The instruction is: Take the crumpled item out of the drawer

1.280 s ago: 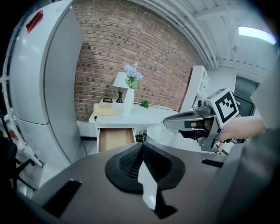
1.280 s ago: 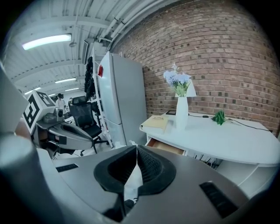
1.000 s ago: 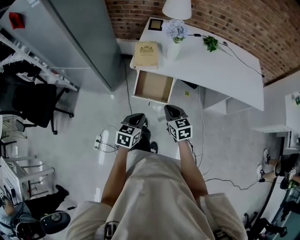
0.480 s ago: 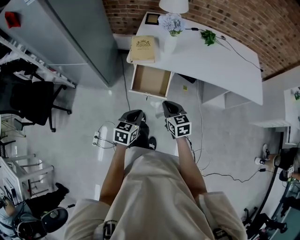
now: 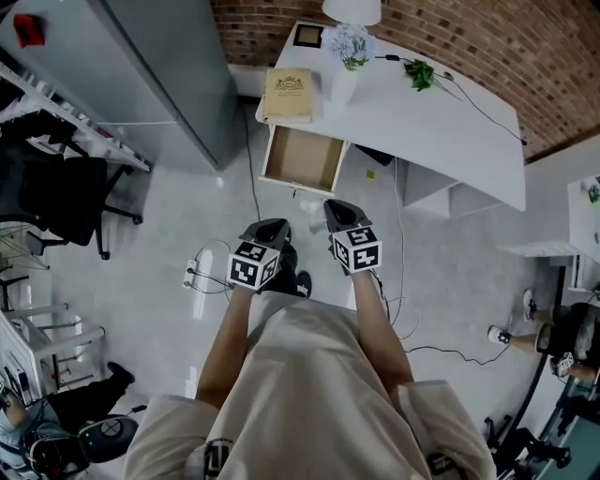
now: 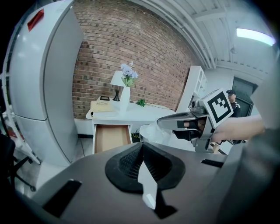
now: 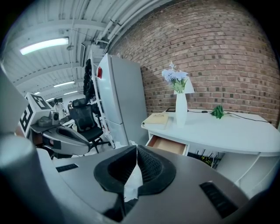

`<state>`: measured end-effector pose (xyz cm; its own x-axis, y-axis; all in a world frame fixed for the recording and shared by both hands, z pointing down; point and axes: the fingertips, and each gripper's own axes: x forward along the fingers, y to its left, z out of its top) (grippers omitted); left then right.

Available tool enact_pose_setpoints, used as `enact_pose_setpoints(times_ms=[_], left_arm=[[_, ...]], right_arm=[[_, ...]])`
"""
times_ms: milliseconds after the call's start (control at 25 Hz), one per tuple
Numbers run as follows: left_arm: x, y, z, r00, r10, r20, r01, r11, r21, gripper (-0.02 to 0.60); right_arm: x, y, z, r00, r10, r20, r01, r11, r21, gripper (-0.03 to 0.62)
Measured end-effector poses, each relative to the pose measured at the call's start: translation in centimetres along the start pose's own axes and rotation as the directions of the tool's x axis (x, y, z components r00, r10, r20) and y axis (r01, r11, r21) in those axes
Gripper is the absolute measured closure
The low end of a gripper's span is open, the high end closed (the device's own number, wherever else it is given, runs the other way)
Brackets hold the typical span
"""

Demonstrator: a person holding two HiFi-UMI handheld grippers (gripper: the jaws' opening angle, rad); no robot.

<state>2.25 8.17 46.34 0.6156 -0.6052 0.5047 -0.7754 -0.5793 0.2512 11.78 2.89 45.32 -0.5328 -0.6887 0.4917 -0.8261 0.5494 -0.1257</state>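
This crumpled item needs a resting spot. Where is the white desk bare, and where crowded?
Bare: on the desk, the wide right half, bordered by green sprig, cable and near edge; also inside the open drawer. Crowded: the left end, with book, vase, lamp and frame.

Your head camera looks steeply down over your own torso and arms, taking in the left tool (image 5: pixel 267 234), the right tool (image 5: pixel 339 217), the floor and, farther off, the white table (image 5: pixel 441 122) with its open drawer (image 5: pixel 302 159). Each tool camera rides low behind its own jaws and faces that same table and drawer from well back. The left one catches the right tool at its right side, the right one the left tool at its left.
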Motion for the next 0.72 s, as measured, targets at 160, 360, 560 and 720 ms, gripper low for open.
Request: enact_pose_setpoints(times_ms=[160, 360, 560, 720], left_arm=[[-0.13, -0.22, -0.06, 1.0, -0.003, 0.001, 0.003, 1.0, 0.006, 0.566], [-0.22, -0.06, 0.19, 1.0, -0.001, 0.006, 0.001, 1.0, 0.005, 0.566], [-0.05, -0.2, 0.14, 1.0, -0.004, 0.01, 0.004, 1.0, 0.003, 0.566], [-0.11, -0.14, 0.17, 1.0, -0.004, 0.013, 0.004, 1.0, 0.002, 0.566]], right_arm=[[0.07, 0.3, -0.15, 1.0, 0.004, -0.007, -0.004, 1.0, -0.006, 0.562], [0.11, 0.27, -0.02, 1.0, 0.002, -0.006, -0.002, 1.0, -0.007, 0.562], [0.07, -0.02, -0.13, 1.0, -0.001, -0.006, 0.001, 1.0, -0.006, 0.562], [0.07, -0.09, -0.1, 1.0, -0.005, -0.006, 0.004, 1.0, -0.005, 0.562]])
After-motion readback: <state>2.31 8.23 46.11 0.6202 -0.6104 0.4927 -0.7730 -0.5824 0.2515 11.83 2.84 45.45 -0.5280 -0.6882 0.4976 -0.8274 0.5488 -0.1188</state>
